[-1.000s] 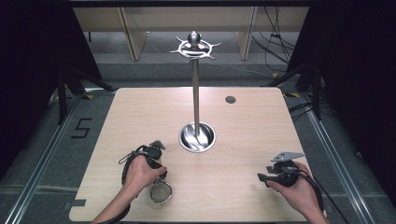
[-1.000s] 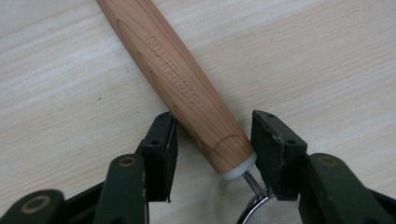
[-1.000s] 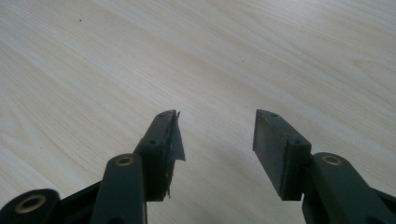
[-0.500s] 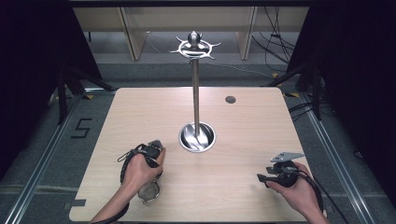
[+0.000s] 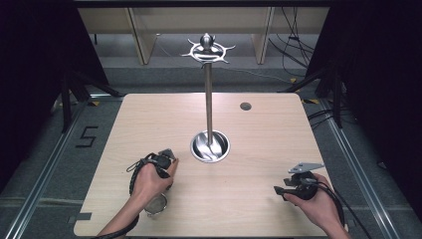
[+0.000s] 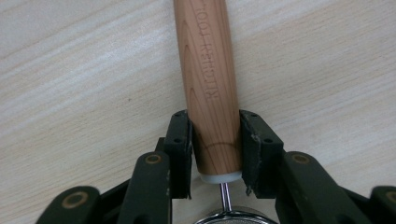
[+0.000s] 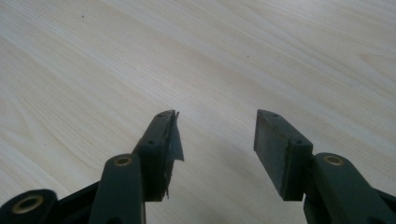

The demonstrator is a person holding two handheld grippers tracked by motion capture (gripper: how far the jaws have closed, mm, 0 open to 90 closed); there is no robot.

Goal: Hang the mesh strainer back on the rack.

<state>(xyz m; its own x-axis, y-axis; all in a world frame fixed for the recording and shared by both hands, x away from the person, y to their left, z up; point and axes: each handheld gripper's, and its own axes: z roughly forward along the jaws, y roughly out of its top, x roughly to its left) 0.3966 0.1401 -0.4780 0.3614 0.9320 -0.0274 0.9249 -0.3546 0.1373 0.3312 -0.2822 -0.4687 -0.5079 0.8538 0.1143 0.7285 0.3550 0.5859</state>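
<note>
The strainer's wooden handle (image 6: 210, 88) lies on the table (image 5: 268, 134), and my left gripper (image 6: 214, 140) has just been closing on it: both pads now press its sides near the metal end. The mesh bowl (image 5: 156, 205) sits beneath my left hand. My right gripper (image 7: 215, 135) rests well apart, jaws spread, nothing between them.
</note>
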